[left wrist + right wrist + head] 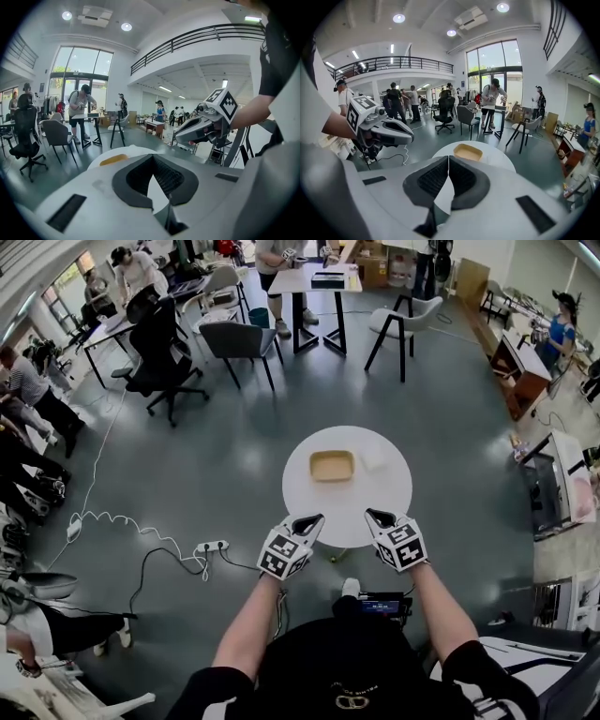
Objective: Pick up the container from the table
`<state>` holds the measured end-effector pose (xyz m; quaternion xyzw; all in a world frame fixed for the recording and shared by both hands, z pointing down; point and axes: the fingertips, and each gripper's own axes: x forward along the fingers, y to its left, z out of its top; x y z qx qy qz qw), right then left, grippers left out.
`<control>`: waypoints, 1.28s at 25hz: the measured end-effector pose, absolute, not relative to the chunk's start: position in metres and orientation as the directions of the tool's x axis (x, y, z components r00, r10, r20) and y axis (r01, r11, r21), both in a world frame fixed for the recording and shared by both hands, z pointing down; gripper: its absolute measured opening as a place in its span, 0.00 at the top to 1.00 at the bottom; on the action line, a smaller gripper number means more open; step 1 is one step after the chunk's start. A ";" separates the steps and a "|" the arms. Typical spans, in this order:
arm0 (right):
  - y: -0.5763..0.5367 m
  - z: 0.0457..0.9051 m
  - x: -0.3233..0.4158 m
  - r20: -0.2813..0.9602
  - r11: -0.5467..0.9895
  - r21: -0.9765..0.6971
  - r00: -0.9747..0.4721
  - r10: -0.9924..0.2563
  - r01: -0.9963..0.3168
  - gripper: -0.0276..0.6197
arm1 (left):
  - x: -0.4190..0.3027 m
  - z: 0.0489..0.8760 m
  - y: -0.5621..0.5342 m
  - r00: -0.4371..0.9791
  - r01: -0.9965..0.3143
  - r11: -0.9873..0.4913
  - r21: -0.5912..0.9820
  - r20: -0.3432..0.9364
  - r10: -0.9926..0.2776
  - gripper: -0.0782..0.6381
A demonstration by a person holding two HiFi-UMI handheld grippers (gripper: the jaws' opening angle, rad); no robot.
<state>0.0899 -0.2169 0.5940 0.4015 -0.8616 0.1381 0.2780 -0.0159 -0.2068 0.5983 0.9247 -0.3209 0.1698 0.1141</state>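
Right now the container (332,466) sits mid-worktop (366,507), well ahead of your left tool (313,520) and right tool (374,515), both pressed together, empty. It looks light, thin-walled and shallow: pinch one rim wall gently.

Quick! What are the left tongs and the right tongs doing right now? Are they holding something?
Left tongs: closed, holding nothing.
Right tongs: closed, holding nothing.
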 end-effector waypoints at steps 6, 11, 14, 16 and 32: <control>-0.266 0.597 0.109 0.597 0.668 -0.018 -0.544 -0.589 -0.744 0.86 | 0.000 0.599 -0.256 0.712 -0.661 -0.744 0.097 0.394 -0.581 0.89; -0.298 0.599 0.121 0.602 0.682 -0.019 -0.553 -0.576 -0.731 0.86 | 0.006 0.595 -0.289 0.676 -0.705 -0.703 0.088 0.382 -0.630 0.89; -0.310 0.603 0.118 0.606 0.670 -0.026 -0.545 -0.580 -0.742 0.86 | 0.000 0.600 -0.299 0.660 -0.714 -0.697 0.072 0.402 -0.635 0.89; -0.314 0.607 0.114 0.611 0.665 -0.029 -0.540 -0.578 -0.746 0.86 | -0.005 0.606 -0.303 0.658 -0.713 -0.698 0.075 0.417 -0.627 0.89; -0.311 0.612 0.088 0.615 0.599 -0.052 -0.498 -0.611 -0.799 0.86 | -0.025 0.614 -0.311 0.703 -0.660 -0.743 0.108 0.437 -0.561 0.89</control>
